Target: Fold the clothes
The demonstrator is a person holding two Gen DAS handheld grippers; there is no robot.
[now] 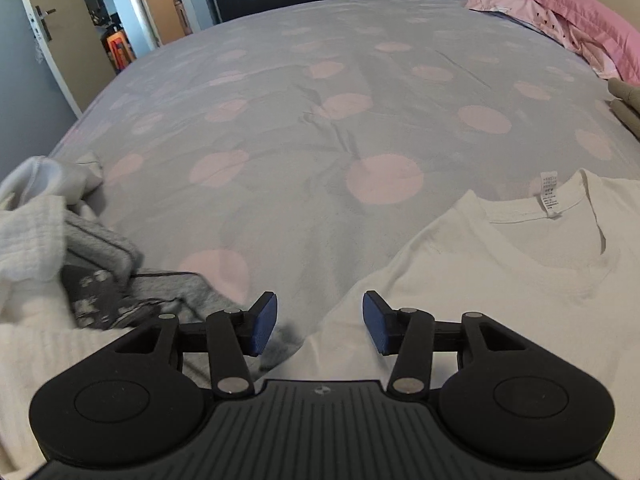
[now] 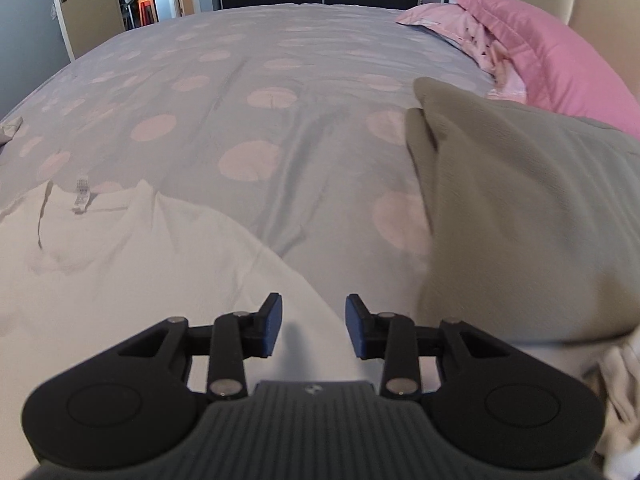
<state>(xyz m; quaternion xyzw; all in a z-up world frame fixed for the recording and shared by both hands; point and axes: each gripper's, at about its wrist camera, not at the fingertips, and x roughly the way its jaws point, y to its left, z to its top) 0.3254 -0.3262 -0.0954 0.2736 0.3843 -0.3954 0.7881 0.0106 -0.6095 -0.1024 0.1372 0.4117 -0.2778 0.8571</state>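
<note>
left hand-held gripper (image 1: 319,322) hovering, jaws apart, gripping nothing | right hand-held gripper (image 2: 313,326) likewise, flanking white T-shirt (image 1: 500,264) | T-shirt lying flat at bed (image 1: 304,120) near edge, collar outward, seemingly spread for folding | unfolded heap (image 1: 60,248) waiting left

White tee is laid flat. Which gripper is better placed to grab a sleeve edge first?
Either: both are open at an edge of the white T-shirt. Right hand-held gripper slightly better; left hand-held gripper sits beside the unfolded clothes pile.
</note>
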